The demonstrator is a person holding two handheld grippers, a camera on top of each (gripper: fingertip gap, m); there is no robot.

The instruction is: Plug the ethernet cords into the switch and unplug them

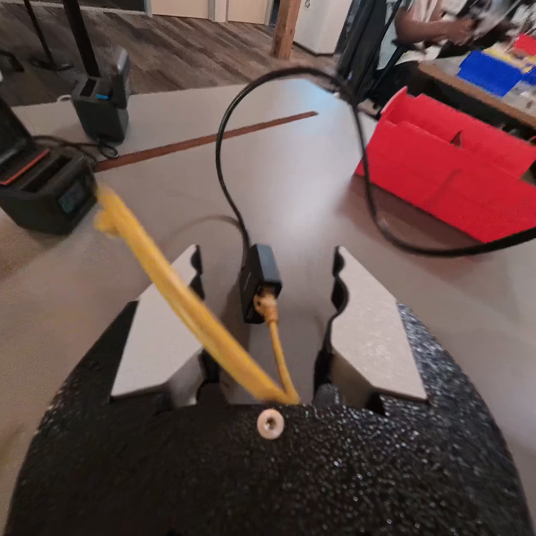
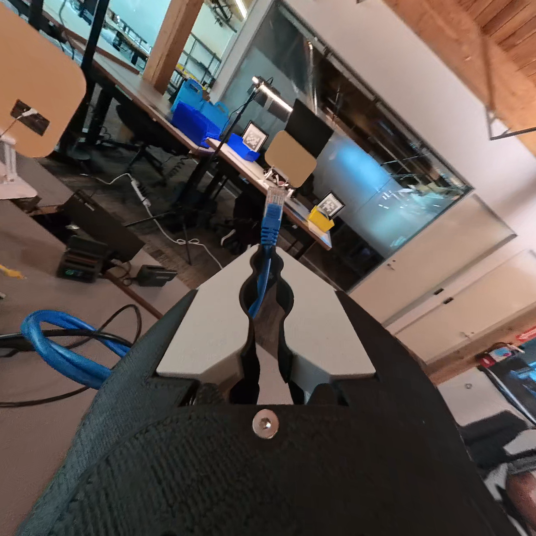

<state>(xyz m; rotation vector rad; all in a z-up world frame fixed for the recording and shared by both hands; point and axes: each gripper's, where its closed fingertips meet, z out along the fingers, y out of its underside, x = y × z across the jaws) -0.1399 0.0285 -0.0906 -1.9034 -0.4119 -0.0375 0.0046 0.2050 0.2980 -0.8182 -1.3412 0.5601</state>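
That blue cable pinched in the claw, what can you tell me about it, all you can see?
The blue cable is an ethernet cord with a ribbed blue boot and a clear plastic plug at its tip, showing small metal contacts. The right gripper is shut on it just behind the boot, so the plug sticks up into the air, plugged into nothing. The cord runs down between the grey fingers, and the rest lies looped on the table at the left, crossing a black cable.

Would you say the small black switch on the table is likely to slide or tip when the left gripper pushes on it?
Probably it slides: the switch looks small and light on the smooth table. Its black cable arches stiffly and may tug it askew. The plugged-in yellow cord could drag it too.
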